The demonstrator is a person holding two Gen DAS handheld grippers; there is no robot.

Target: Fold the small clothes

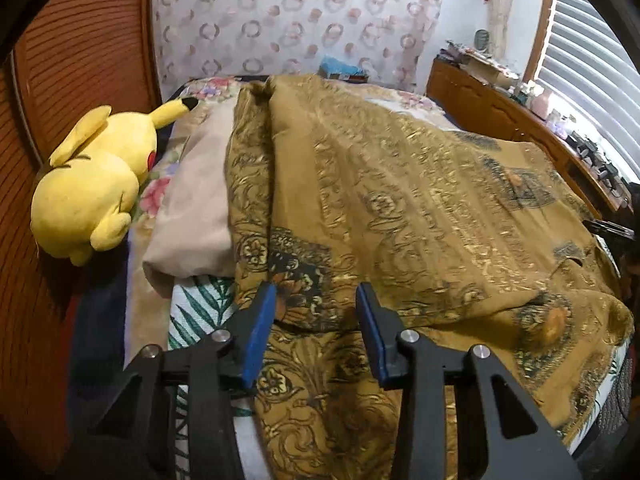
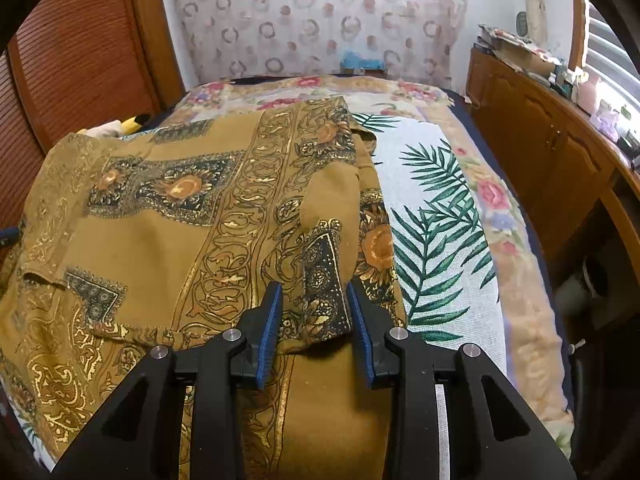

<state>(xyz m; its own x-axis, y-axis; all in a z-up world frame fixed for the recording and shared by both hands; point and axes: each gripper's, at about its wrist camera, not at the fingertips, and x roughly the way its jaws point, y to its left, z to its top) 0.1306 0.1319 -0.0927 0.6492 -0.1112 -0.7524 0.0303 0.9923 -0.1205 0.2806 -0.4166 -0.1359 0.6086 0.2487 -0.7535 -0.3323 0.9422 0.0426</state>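
A bed (image 2: 460,200) fills the middle of a small room, covered by a white spread printed with green palm fronds and bordered with pink flowers. A louvred wooden door (image 1: 80,60) stands along its left side, a curtain with ring motifs (image 1: 296,20) hangs behind the head, and a wooden cabinet (image 2: 540,140) crowded with small items runs along the right under slatted blinds (image 1: 592,60).

The mustard-brown garment (image 2: 200,220), thin cloth printed with gold scrollwork and dark sunflower panels, lies rumpled across the near and left part of the bed. A beige folded cloth (image 1: 196,208) lies beside it, and a yellow plush toy (image 1: 96,176) rests at the bed's left edge against the door.

The left hand-held gripper (image 1: 316,304) has its blue pads apart above the garment's near edge, not pressing the cloth. The right hand-held gripper (image 2: 314,300) has a raised fold of the garment between its pads; whether they pinch it cannot be told.

The right half of the bedspread lies bare; a narrow gap separates bed and cabinet.
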